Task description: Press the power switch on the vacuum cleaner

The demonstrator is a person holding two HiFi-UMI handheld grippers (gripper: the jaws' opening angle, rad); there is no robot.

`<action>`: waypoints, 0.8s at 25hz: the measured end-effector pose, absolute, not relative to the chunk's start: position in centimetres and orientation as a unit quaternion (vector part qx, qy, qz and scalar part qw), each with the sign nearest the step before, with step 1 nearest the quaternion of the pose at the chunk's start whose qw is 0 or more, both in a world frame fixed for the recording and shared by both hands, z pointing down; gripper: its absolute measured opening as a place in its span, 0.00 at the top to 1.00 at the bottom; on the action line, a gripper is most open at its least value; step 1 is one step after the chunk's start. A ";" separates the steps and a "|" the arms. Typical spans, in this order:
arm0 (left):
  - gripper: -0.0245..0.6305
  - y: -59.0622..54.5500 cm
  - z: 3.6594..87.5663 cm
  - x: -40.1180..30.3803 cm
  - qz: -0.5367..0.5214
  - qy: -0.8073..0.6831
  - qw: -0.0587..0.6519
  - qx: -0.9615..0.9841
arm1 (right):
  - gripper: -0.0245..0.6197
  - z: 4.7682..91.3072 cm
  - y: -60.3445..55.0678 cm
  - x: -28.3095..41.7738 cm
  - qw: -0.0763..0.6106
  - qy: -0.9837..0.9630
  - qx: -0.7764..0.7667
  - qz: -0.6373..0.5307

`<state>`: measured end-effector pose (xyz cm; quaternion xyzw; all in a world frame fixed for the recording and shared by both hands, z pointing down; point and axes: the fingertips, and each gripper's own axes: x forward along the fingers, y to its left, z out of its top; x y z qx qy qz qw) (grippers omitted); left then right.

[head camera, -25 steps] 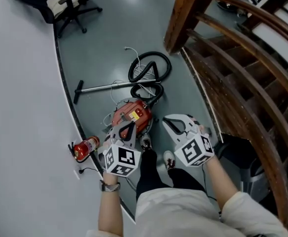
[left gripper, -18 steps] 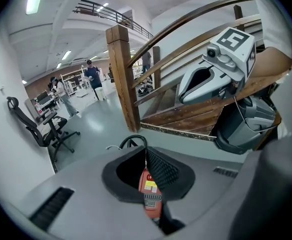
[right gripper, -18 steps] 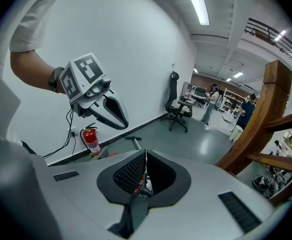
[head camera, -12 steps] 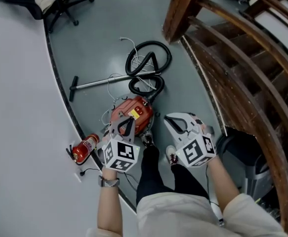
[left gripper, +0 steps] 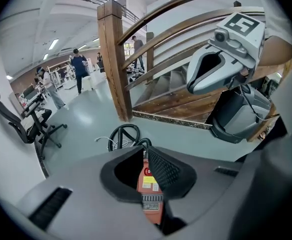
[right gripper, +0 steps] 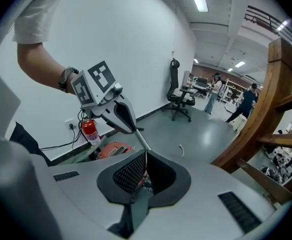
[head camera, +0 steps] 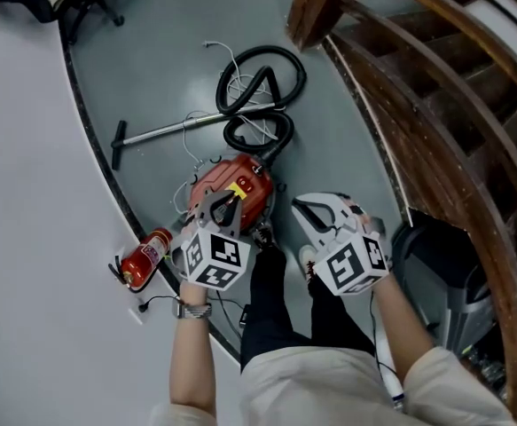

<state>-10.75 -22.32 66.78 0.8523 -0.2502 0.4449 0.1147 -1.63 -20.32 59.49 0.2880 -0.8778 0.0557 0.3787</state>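
Since our left gripper (left gripper: pixel 144 148) and right gripper (right gripper: pixel 146 151) are both pinched shut, empty, near the red vacuum cleaner (head camera: pixel 231 174), a rushed jab could just shove it.

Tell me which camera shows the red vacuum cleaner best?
The head view: the vacuum cleaner shows with hose and wand, its near end behind the left gripper. The left gripper view shows only a strip beyond its jaws; the right gripper view, just a part.

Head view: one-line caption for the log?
Left gripper, shut, above the red vacuum; right gripper, shut, beside it; wooden stairs at right.
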 end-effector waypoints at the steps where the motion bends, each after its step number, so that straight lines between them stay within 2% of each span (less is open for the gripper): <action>1: 0.92 -22.4 67.3 -10.7 0.445 -0.249 0.114 0.852 | 0.91 60.0 -20.2 -1.7 0.380 -0.877 0.288 0.057; 20: 0.89 -23.7 77.7 -10.9 0.465 -0.231 0.145 0.842 | 0.91 67.8 -20.6 -2.4 0.380 -0.872 0.297 0.084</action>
